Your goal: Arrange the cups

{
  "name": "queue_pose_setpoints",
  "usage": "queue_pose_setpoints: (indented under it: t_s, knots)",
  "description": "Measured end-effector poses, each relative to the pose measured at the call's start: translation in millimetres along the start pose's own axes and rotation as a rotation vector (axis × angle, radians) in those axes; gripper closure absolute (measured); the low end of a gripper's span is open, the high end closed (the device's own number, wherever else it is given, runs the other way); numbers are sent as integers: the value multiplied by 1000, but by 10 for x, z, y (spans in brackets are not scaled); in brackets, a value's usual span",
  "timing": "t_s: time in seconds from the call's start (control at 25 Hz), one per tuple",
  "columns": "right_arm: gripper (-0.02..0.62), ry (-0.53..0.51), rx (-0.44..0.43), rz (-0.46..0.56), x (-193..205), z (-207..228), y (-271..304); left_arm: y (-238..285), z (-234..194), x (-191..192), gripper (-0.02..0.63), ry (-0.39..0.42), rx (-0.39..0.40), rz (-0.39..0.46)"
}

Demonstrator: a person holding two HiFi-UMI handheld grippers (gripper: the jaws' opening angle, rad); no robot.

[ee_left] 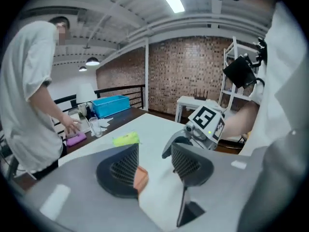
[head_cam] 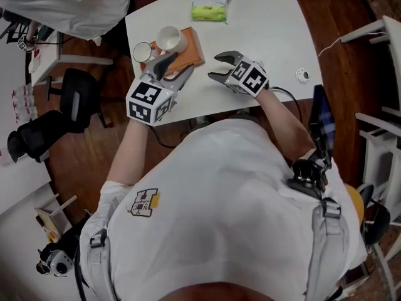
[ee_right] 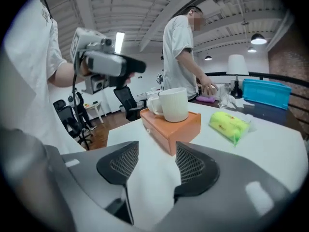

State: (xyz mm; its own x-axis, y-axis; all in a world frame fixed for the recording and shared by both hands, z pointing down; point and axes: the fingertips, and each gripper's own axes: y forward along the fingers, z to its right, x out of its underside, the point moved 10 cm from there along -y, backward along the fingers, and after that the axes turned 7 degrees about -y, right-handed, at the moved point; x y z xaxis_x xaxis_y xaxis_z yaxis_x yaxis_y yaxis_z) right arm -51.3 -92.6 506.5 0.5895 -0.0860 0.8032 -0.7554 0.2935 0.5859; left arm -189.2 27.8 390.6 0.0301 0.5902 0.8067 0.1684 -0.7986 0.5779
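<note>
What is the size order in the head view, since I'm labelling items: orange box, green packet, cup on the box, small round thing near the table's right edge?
1. orange box, partly behind the left tool
2. green packet and cup on the box, too alike to rank
3. small round thing

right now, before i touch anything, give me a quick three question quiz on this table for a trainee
1. True or false: the right gripper is holding a cup.
2. The white mug stands on: A) the orange box B) a plate C) the floor.
3. Fill in: the packet lying on the table beyond the box is ____ in colour.
Key: 1 false, its jaws stand apart with nothing between them. 2 A. 3 green.
</note>
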Motion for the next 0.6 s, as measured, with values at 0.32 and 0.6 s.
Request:
queue_pose_setpoints:
  t_s: [0.32,0.6]
  knots:
    - [426,229,-2,5,275,-495,99,-272,-131,1440,606,-294,-28,-37]
    - [575,343,70,-46,417,-874,297,-242,-226,2223,606,-379,70,-138]
